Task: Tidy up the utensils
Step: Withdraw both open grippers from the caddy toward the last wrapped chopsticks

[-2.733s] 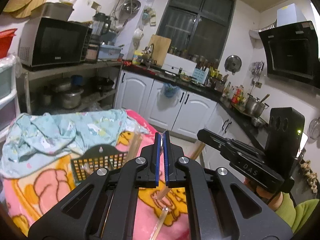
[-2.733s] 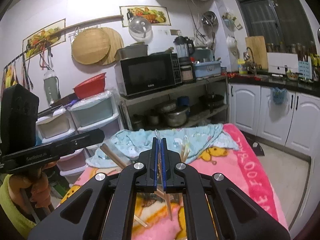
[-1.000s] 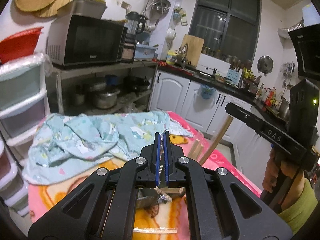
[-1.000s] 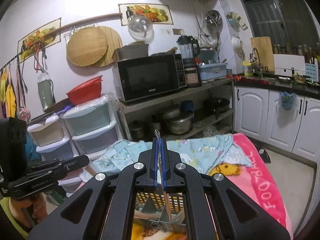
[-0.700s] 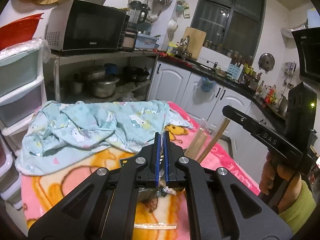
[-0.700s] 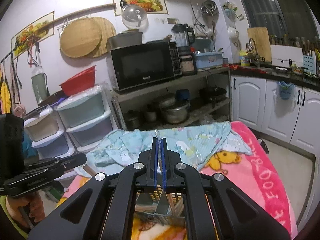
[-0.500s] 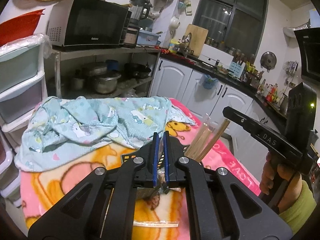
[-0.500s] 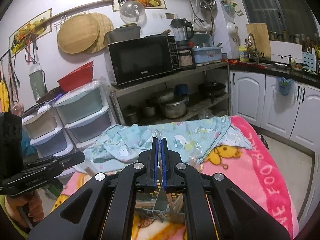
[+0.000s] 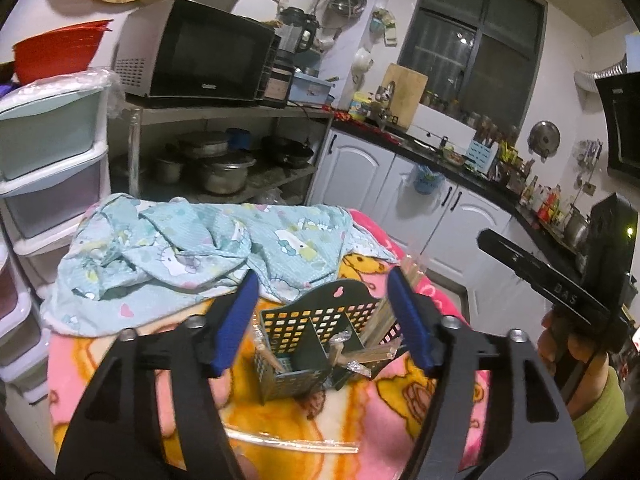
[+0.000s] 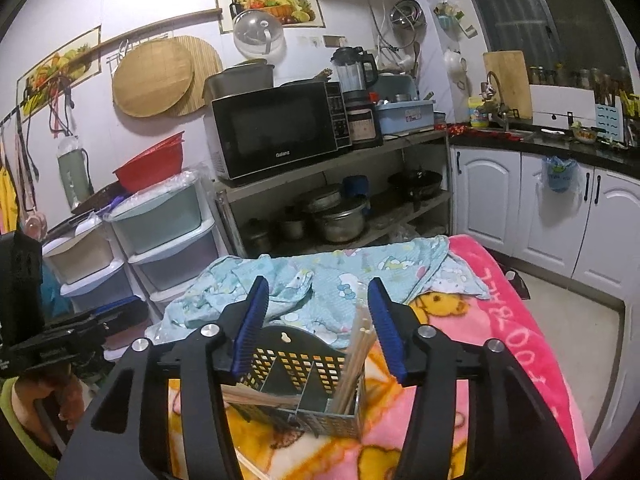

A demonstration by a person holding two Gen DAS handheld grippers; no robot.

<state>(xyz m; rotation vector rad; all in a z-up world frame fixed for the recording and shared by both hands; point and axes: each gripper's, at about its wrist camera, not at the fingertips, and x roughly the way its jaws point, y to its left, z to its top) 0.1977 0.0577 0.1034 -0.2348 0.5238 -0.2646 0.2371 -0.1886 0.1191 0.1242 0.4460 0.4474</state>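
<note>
Both the left gripper [image 9: 322,318] and right gripper [image 10: 316,326] have just spread their jaws, empty, above the perforated utensil caddy [image 10: 298,394] on the pink blanket [image 10: 516,344]; leaning chopsticks [image 10: 354,364] could tip out if nudged.

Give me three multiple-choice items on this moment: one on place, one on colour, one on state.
1. Where does the utensil caddy stand?
A. on the pink blanket
B. on the shelf by the microwave
C. on the floor
2. What colour is the bowl atop the plastic drawers?
A. blue
B. red
C. white
3. How are the right tool's jaws?
A. open, empty
B. shut on chopsticks
C. shut on cloth

1 A: pink blanket lies under it.
2 B: plainly red.
3 A: pads apart, having just been opening; chopsticks stand in the caddy.
</note>
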